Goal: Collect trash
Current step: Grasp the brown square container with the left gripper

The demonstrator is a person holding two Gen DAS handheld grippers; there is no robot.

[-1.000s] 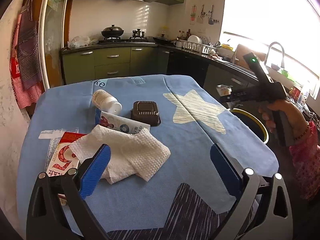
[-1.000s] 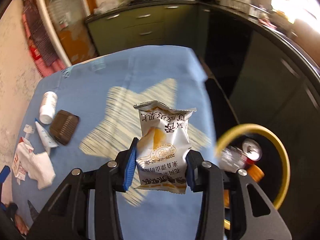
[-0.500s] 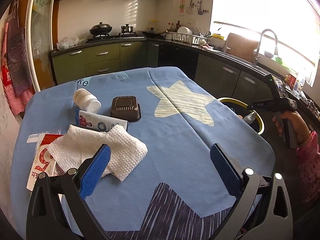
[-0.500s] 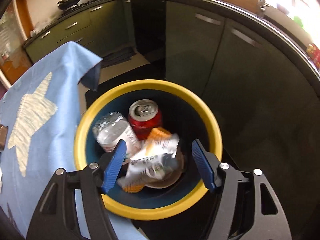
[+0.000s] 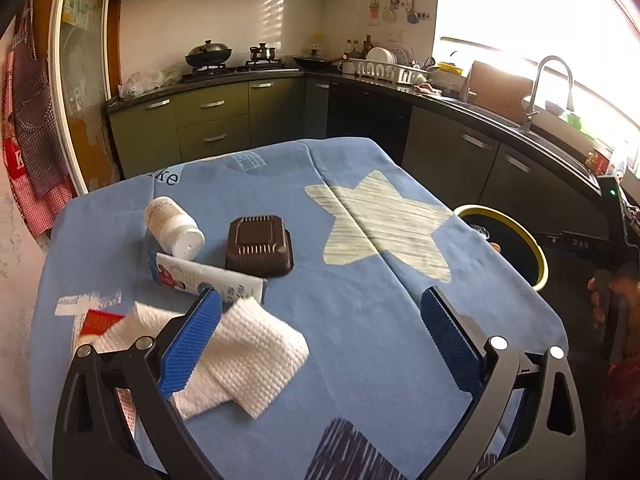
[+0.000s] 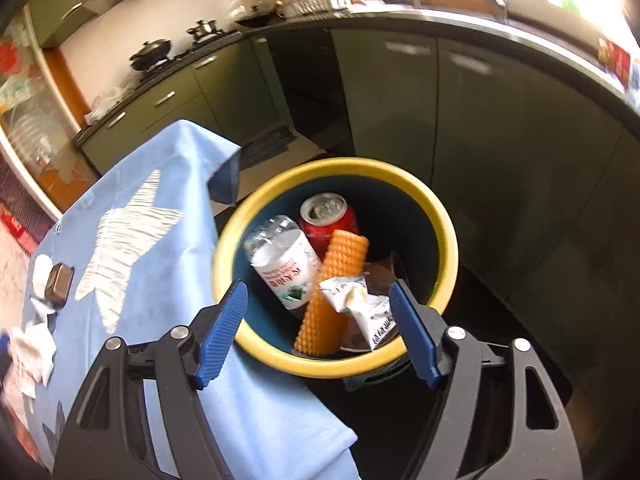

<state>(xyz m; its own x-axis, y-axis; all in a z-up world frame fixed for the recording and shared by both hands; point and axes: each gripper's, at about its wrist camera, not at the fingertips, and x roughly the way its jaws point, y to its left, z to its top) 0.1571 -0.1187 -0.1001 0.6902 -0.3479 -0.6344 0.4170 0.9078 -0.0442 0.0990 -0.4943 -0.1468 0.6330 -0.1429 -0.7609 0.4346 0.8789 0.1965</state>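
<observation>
Snack packet dropped in the bin

Snack packet (image 6: 356,300), gripped a second ago above the blue tablecloth (image 6: 132,240), now lies free inside the yellow-rimmed bin (image 6: 444,216) at frame centre, beside a bottle (image 6: 280,260) and red can (image 6: 328,216). Right gripper (image 6: 316,332) holds nothing, its jaws opening above the bin. Left gripper (image 5: 320,344) hovers wide open and empty, its view shifted closer to the paper towel (image 5: 248,352) at lower left.

Blue star-patterned tablecloth (image 5: 360,312), yellow-rimmed bin (image 6: 444,216), red can (image 6: 336,224), orange ridged roll (image 6: 336,292), brown tray (image 5: 259,245)
</observation>
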